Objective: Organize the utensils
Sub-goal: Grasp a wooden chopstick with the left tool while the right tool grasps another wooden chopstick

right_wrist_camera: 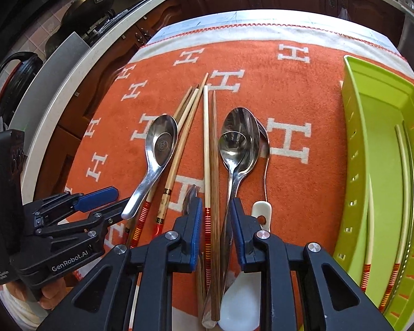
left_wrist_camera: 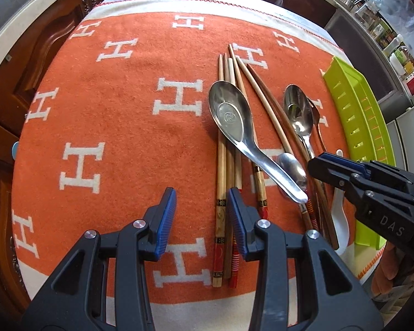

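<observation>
Several chopsticks [left_wrist_camera: 225, 162] and metal spoons lie in a loose pile on an orange cloth [left_wrist_camera: 110, 127]. A wide steel soup spoon [left_wrist_camera: 234, 118] rests across the chopsticks; in the right wrist view it [right_wrist_camera: 160, 149] lies left of centre. Two nested steel spoons [right_wrist_camera: 238, 143] and a white ceramic spoon [right_wrist_camera: 243, 298] lie near my right gripper [right_wrist_camera: 215, 220], which is open over a dark wooden chopstick [right_wrist_camera: 214, 193] and a pale one. My left gripper [left_wrist_camera: 202, 209] is open and empty, just left of the pile. A green tray [right_wrist_camera: 378, 149] holds two pale chopsticks [right_wrist_camera: 403, 193].
The cloth covers a small table with dark wooden cabinets [left_wrist_camera: 41, 49] behind and to the left. A counter with pans [right_wrist_camera: 91, 8] is at far left; jars and bottles [left_wrist_camera: 394, 41] stand at far right. The green tray [left_wrist_camera: 356, 127] sits at the cloth's right edge.
</observation>
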Available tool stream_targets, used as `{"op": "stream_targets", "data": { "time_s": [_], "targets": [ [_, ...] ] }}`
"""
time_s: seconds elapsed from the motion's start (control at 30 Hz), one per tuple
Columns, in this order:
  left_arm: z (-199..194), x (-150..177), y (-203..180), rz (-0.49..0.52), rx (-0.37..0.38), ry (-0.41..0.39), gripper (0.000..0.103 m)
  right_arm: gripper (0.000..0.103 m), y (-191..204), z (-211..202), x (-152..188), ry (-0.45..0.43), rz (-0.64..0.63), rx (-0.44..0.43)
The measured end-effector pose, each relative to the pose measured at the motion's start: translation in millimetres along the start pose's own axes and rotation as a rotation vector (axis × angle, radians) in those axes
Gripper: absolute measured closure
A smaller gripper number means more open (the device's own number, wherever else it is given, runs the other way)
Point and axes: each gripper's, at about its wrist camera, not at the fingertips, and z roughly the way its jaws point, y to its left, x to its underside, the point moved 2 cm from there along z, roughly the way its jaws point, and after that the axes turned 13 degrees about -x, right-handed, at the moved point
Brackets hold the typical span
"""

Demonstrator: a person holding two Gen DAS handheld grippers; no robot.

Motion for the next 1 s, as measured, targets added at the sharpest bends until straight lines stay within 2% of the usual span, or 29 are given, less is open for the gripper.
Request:
{"op": "stream_targets", "data": {
  "time_s": [0.17, 0.5, 0.67, 0.7, 0.8, 0.83, 1.0],
  "targets": [
    [5.7, -9.1, 6.2, -0.029, -0.015, -0.011, 0.068, 0.085, 1.4, 4.5, -6.9, -0.005, -0.022, 0.012],
    [10.7, -20.3, -4.8, 0.026, -0.091, -0.06, 0.068, 0.094, 7.9, 27.3, -12.6, 0.037, -0.05, 0.033],
    [13.9, -27.2, -10.5, 0.036, -0.131, -0.084, 0.068, 0.095, 8.6, 29.4, -14.7, 0.017, -0.041, 0.028],
    [13.9, -28.0, -10.9, 0.035, -0.133, -0.089, 0.072, 0.095, 7.5, 28.7, -14.7, 0.014, -0.033, 0.023],
    [13.7, -29.4, -10.4, 0.032, -0.139, -0.107, 0.094, 0.096, 5.1, 26.0, -14.3, 0.001, -0.011, 0.014],
    [14.0, -29.9, -9.9, 0.028, -0.139, -0.108, 0.097, 0.096, 4.0, 24.8, -13.8, -0.002, -0.006, 0.012],
    [13.0, -28.4, -3.4, 0.002, -0.116, -0.109, 0.098, 0.096, 0.1, 21.6, -12.6, -0.012, 0.025, -0.004]
  ]
}}
